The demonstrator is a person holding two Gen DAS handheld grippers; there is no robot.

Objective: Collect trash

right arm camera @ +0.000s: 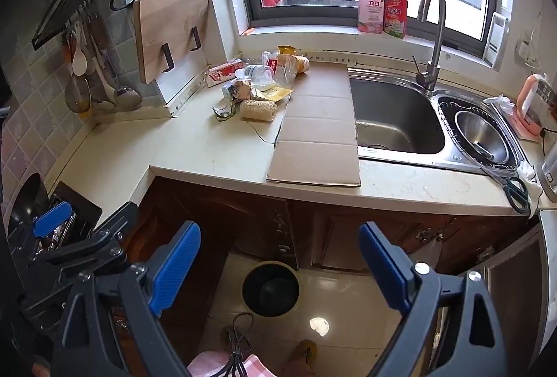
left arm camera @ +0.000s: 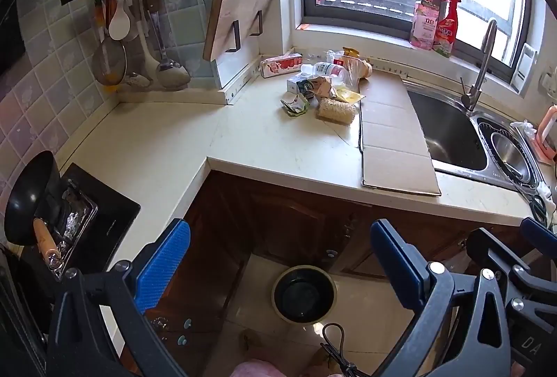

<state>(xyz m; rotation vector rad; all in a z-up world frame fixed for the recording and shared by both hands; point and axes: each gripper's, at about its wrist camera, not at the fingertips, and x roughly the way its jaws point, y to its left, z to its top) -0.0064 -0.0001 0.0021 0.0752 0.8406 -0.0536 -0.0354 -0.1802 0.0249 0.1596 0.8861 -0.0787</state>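
Kitchen corner: on the cream stone desk (left arm camera: pixel 264 140) we see the heap of wrappers, crushed bottle and cartons (left arm camera: pixel 320 87) untouched, the round black floor bin (left arm camera: pixel 303 294) looks empty, and our left tongs (left arm camera: pixel 278 265) and right tongs (right arm camera: pixel 280 267) hang spread, holding nothing.

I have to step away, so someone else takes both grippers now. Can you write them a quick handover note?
Left gripper and right gripper: both open, empty, held off the counter above the floor.
Trash pile sits at the back of the counter, beside the flattened cardboard next to the sink.
Bin stands on the floor below; it looks empty.
Done: nothing visibly collected.
Left: move every piece of trash into the bin.
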